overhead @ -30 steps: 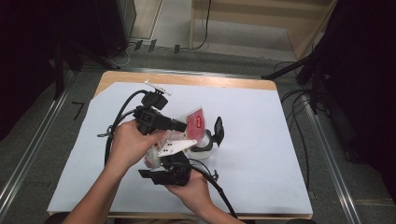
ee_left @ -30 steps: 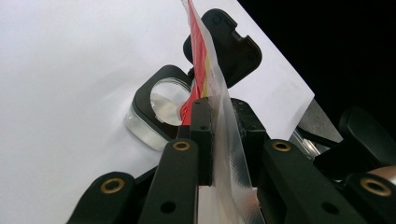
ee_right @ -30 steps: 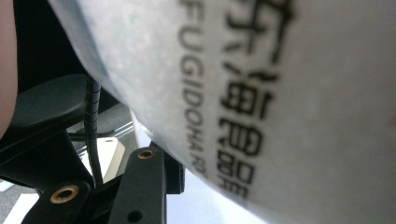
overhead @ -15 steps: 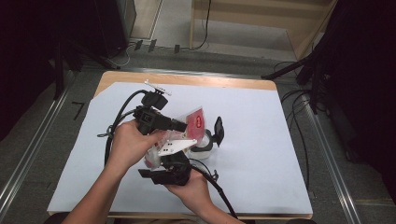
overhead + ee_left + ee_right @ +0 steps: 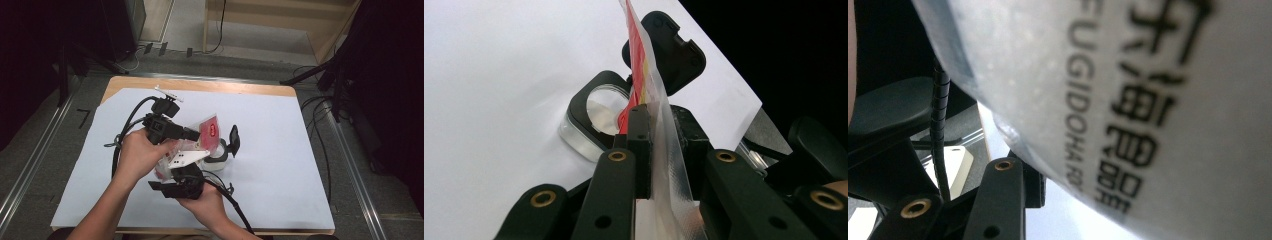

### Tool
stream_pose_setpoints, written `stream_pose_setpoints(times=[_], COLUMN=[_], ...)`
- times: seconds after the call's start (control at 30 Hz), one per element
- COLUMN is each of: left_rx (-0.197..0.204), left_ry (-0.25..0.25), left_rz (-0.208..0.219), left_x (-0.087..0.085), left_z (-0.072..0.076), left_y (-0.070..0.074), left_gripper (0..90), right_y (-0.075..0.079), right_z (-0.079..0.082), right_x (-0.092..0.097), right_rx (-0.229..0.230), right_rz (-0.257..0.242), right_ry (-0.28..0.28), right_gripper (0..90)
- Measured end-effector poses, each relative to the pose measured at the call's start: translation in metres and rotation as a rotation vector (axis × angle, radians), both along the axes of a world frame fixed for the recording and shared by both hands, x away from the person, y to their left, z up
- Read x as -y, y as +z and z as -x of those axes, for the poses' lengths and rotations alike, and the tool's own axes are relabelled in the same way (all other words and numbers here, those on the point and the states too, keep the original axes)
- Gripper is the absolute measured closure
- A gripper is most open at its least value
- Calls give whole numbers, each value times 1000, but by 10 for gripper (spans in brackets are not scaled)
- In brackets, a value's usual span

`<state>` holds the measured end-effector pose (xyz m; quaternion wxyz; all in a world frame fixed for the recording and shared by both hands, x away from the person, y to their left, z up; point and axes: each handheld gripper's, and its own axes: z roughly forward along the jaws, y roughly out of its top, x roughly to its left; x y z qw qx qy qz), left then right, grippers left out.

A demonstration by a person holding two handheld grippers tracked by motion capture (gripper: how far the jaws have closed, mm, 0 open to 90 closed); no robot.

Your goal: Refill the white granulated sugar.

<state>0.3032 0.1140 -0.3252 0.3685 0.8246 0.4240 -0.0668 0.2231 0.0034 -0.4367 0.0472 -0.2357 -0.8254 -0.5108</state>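
The snack bag (image 5: 207, 131) is held up above the open clear container (image 5: 218, 159) on the counter (image 5: 280, 150). The left gripper (image 5: 659, 145) has its fingers (image 5: 640, 140) clamped on the bag's clear edge, the red part rising past them over the container's round opening. The right gripper (image 5: 182, 182) sits just below; its fingers press the bag's printed side.

Glossy clear-plastic packet (image 5: 651, 75), matt black plastic container (image 5: 599, 107), white paper table cover (image 5: 280, 150)
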Motion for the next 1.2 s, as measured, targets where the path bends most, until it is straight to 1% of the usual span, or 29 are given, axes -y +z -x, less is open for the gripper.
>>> stream_pose_setpoints(times=[0.3,0.63,1.2], left_rx=[5,6,6], left_ry=[1,1,1], left_rz=[1,3,1], left_x=[0,1,0], left_z=[0,0,0], left_y=[0,0,0], left_gripper=[813,808,808], right_y=[2,3,3], right_z=[-1,-1,1], right_x=[0,1,0], right_rx=[-27,-40,5], right_rz=[-10,-19,10], right_ry=[1,5,-1], right_gripper=[629,629,632])
